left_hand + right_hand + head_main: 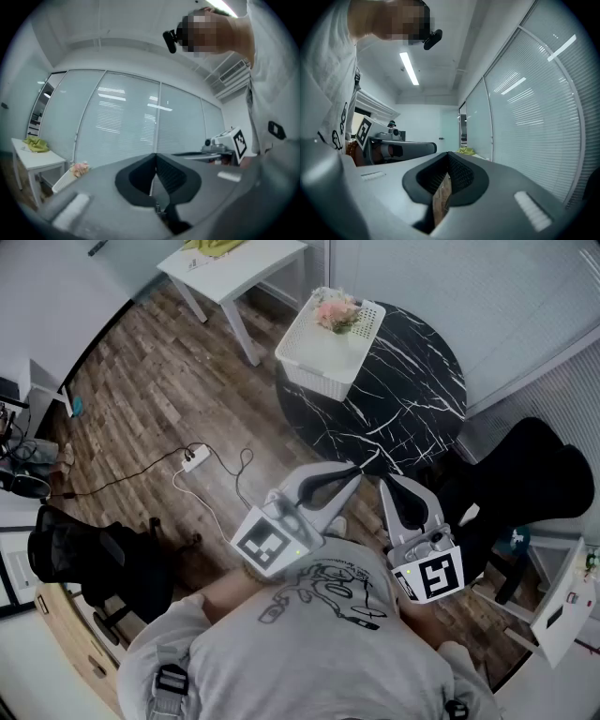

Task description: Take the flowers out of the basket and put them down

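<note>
The left gripper [354, 470], grey with black pads and a marker cube, is held level close to the person's chest. Its jaws are pressed together with nothing between them. The right gripper [387, 484], of the same build, sits just beside it, its jaws likewise closed and empty. Both tips reach the near rim of the round black marble-patterned table [412, 381].

On the far-left part of that table stands a white slatted plastic basket [314, 352], and the bunch of pink flowers [337, 311] lies in its far end, well apart from both grippers.

Left of the table, a white power strip [195, 457] lies on the brown wood-plank floor [159, 381]. Beyond the table to the left stands a white side table [239, 268] with a yellow-green cloth [211, 247] on it. A black chair [525, 474] stands at the table's right.
</note>
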The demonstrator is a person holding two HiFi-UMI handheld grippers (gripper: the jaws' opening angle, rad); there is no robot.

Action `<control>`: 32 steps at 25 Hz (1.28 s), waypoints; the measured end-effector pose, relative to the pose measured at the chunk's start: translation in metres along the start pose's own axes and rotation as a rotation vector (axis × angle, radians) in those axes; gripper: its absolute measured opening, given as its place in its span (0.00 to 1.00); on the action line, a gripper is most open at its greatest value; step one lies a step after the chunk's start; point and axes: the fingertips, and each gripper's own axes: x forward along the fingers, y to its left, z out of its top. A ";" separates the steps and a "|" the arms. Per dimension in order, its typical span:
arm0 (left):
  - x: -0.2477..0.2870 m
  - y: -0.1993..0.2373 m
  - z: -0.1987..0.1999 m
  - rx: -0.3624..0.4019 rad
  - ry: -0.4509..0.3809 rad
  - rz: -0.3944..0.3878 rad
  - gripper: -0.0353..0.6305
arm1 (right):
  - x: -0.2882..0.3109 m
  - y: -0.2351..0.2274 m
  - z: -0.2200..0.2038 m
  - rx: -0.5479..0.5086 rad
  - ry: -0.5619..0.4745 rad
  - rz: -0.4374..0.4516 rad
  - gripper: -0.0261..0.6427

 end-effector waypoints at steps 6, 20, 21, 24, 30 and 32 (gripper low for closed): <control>0.011 -0.014 -0.002 0.000 0.001 -0.007 0.06 | -0.014 -0.009 -0.002 0.017 -0.003 -0.009 0.05; 0.040 -0.044 -0.024 -0.014 0.022 0.014 0.06 | -0.051 -0.028 -0.016 0.038 -0.002 0.014 0.05; 0.041 -0.046 -0.025 -0.015 0.022 0.015 0.06 | -0.052 -0.029 -0.017 0.035 0.000 0.015 0.05; 0.044 -0.048 -0.024 -0.013 0.019 0.019 0.06 | -0.055 -0.030 -0.020 0.038 0.003 0.018 0.05; 0.042 -0.041 -0.026 -0.002 0.022 0.049 0.06 | -0.048 -0.034 -0.023 0.040 -0.007 0.039 0.05; 0.040 -0.035 -0.024 0.002 0.021 0.056 0.06 | -0.042 -0.034 -0.025 0.041 -0.003 0.044 0.05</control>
